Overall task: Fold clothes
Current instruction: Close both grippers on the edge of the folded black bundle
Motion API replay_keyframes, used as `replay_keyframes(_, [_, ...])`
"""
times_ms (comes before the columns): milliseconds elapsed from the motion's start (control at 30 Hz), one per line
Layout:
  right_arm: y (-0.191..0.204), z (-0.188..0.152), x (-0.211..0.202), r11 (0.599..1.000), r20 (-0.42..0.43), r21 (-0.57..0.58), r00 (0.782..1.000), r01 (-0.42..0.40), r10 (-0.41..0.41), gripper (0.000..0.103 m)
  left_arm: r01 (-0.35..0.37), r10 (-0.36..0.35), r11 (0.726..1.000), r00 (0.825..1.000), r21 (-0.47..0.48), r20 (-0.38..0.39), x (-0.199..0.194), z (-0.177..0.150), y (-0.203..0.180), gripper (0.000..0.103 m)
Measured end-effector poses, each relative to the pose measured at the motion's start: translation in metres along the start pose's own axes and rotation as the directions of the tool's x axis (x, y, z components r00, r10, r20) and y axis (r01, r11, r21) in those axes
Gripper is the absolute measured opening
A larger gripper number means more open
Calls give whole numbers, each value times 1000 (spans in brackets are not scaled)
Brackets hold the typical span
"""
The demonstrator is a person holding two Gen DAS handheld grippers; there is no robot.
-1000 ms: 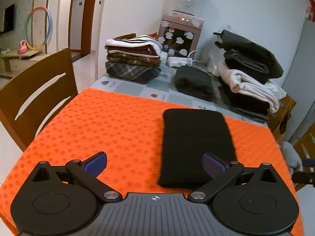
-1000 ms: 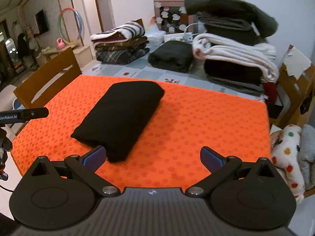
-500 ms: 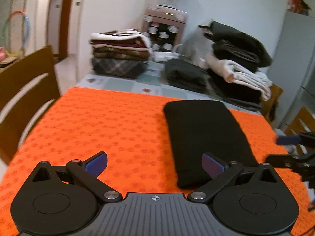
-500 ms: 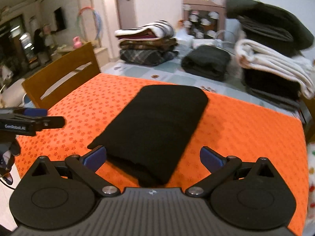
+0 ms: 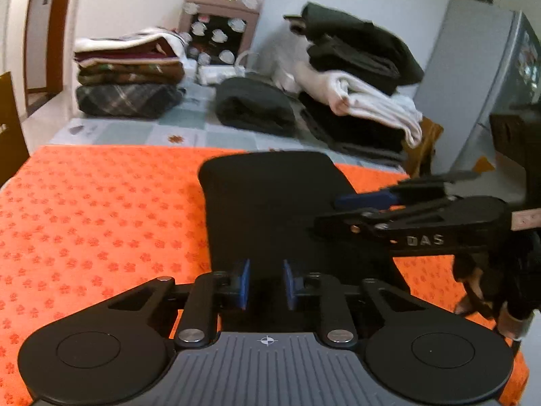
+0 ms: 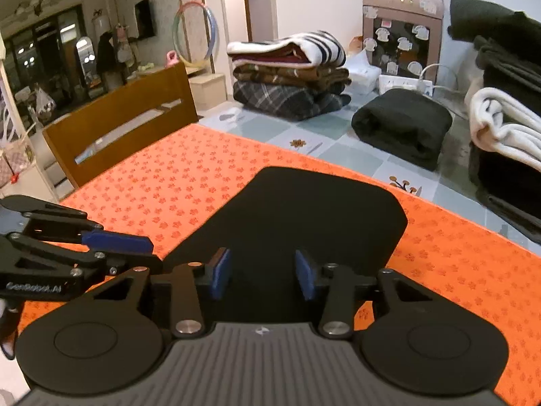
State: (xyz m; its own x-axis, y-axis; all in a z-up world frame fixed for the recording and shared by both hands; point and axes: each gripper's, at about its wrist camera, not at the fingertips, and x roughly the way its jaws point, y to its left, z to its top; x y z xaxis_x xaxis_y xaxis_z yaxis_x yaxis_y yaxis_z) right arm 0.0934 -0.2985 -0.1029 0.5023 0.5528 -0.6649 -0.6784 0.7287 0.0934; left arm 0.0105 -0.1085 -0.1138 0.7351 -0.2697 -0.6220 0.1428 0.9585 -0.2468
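A black garment (image 5: 277, 209) folded into a long rectangle lies on the orange cloth (image 5: 101, 223). It also shows in the right wrist view as the black garment (image 6: 304, 216). My left gripper (image 5: 267, 284) sits at its near end, its blue pads drawn close with black fabric between them. My right gripper (image 6: 262, 275) is over the same near end. It is half closed, with a wider gap and fabric showing in it. Each gripper shows in the other's view: the right gripper (image 5: 351, 213) over the garment's right side, the left gripper (image 6: 118, 247) by its left edge.
Behind the orange cloth the table holds a stack of folded clothes (image 6: 290, 77), a rolled dark garment (image 6: 402, 125) and a tall pile of dark and white clothes (image 5: 358, 81). A water dispenser (image 6: 402, 40) stands at the back. A wooden chair (image 6: 125, 128) is on the left.
Both grippers moved in to the garment's near end and came close together. Their fingers went from wide open to narrow, the left more than the right.
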Motion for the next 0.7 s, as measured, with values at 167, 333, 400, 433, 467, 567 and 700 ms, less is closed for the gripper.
replay_keyframes(167, [-6, -17, 16, 1000, -26, -10, 1000, 4, -4, 48, 1, -3, 1000, 998, -17, -66, 22, -11, -1, 24])
replay_keyframes(333, [-9, -16, 14, 1000, -5, -20, 1000, 12, -12, 48, 0, -1, 1000, 999, -20, -50, 23, -9, -3, 25])
replay_keyframes(400, [-11, -9, 10, 1000, 7, -15, 1000, 16, -16, 47, 19, -19, 1000, 1000, -18, -22, 17, -3, -3, 28])
replay_keyframes(433, [-12, -5, 8, 1000, 13, -12, 1000, 18, -17, 48, 25, -25, 1000, 1000, -5, -12, 17, 0, -4, 28])
replay_keyframes(467, [-13, -2, 6, 1000, 18, -9, 1000, 19, -19, 48, 33, -33, 999, 999, 14, -4, 18, 4, -4, 28])
replay_keyframes(567, [-24, 8, 10, 999, 18, -4, 998, 55, -54, 48, 46, -46, 998, 999, 44, -7, 23, 10, -5, 28])
replay_keyframes(700, [-42, 19, 24, 996, 1, 18, 996, 89, -89, 48, 66, -65, 996, 998, 60, -17, 32, 10, -13, 28])
